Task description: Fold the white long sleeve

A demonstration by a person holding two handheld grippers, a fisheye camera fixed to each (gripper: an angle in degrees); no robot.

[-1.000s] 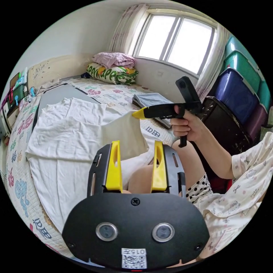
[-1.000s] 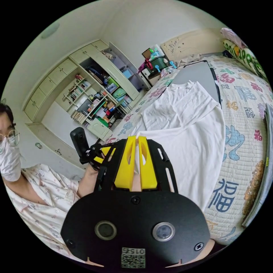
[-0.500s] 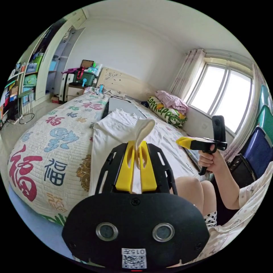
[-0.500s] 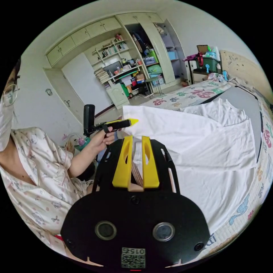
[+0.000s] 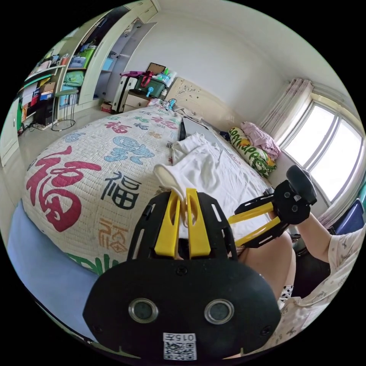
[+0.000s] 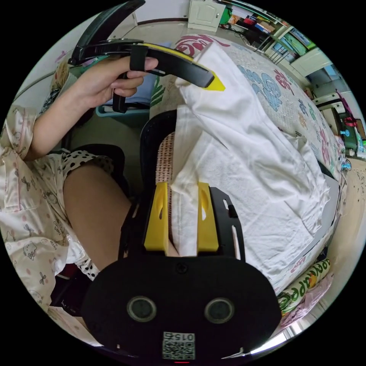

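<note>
The white long sleeve [image 5: 213, 171] lies spread on the patterned bed quilt [image 5: 76, 179]. My left gripper [image 5: 182, 195] is shut on a corner of the shirt, and a tuft of white cloth [image 5: 167, 178] pokes out past its tips. In the right gripper view the left gripper [image 6: 211, 82] lifts that corner above the shirt [image 6: 259, 183]. My right gripper [image 6: 183, 188] has its jaws parted, with a thick fold of the shirt's hem lying between them. In the left gripper view the right gripper [image 5: 238, 230] also shows spread jaws, near the bed's edge.
The person sits at the bed's edge, knee [image 5: 267, 259] beside the grippers. Folded bedding [image 5: 251, 152] is stacked by the window [image 5: 335, 152]. A grey mat [image 5: 192, 127] lies under the shirt's far end. Shelves and cupboards [image 5: 49, 87] line the wall.
The left gripper, open one second ago, has shut on a shirt corner and lifted it. The right gripper's jaws, shut before, have parted. Both hands swung, shifting both views.
</note>
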